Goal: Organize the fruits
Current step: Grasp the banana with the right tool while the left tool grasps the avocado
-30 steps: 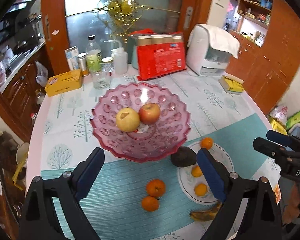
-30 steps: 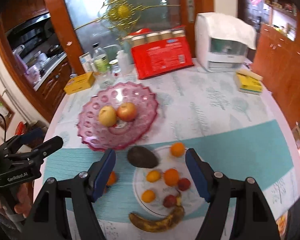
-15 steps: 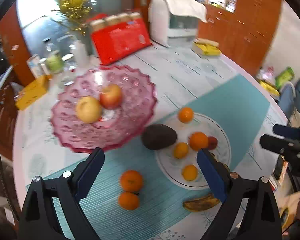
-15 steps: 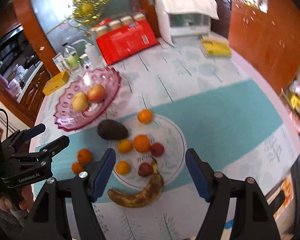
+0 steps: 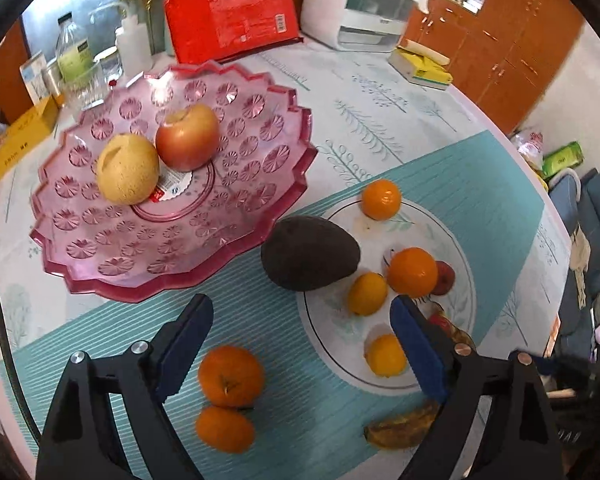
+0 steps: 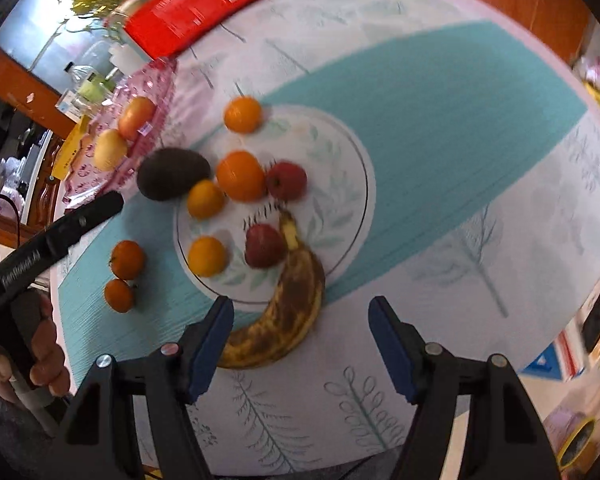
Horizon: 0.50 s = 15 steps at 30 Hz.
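Since both grippers are coming down empty, the banana [image 6: 284,304] is the right one's call.
Right gripper [image 6: 300,340] fingers gape, just been narrowing, banana lying crosswise just ahead; left gripper [image 5: 300,348] wide open over the oranges [image 5: 230,376].

The left claw [image 5: 300,344], jaws apart and just narrowing, hangs empty above two oranges [image 5: 230,376] beside the white plate [image 5: 466,276].

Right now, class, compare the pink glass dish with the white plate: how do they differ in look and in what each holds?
The pink glass dish is translucent with a jagged, scalloped rim; the white plate is opaque, round and smooth-edged, with a leaf pattern. The pink glass dish holds only two large fruits, a yellow one and a red apple; the white plate carries several small oranges and red fruits. Both sit on the same table and hold fruit.
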### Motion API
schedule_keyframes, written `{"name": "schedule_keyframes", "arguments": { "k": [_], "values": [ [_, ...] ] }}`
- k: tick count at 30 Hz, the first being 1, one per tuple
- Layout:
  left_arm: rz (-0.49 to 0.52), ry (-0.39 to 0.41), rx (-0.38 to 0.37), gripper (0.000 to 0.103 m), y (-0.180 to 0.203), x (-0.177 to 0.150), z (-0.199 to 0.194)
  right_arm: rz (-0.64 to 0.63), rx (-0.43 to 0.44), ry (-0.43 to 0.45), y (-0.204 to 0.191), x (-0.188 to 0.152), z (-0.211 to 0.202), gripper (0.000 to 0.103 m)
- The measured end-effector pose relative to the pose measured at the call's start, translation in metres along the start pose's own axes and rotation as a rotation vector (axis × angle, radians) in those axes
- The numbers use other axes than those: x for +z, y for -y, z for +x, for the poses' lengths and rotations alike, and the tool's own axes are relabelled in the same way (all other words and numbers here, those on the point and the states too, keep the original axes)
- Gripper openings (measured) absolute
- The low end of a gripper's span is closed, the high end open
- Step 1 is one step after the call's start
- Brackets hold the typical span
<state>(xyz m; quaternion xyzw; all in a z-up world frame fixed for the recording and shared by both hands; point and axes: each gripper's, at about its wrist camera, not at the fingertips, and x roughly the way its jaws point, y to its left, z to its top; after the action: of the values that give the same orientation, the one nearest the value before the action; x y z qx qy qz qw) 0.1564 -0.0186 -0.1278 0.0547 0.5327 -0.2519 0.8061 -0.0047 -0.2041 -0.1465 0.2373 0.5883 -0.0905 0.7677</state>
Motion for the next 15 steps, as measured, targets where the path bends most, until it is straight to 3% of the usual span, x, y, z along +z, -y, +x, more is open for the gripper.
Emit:
{"name": "schedule_keyframes", "arguments": {
  "k": [9, 15],
  "values": [
    [-0.058, -0.013, -0.010, 0.088, 0.000, 0.003, 0.027, 0.045, 0.004, -0.076, 0.001, -0.007, 0.031, 0.059],
    [-0.126, -0.013, -0.015, 0.088, -0.007, 0.009, 0.038, 0.035, -0.008, -0.073, -0.005, -0.006, 0.038, 0.055]
  ]
}}
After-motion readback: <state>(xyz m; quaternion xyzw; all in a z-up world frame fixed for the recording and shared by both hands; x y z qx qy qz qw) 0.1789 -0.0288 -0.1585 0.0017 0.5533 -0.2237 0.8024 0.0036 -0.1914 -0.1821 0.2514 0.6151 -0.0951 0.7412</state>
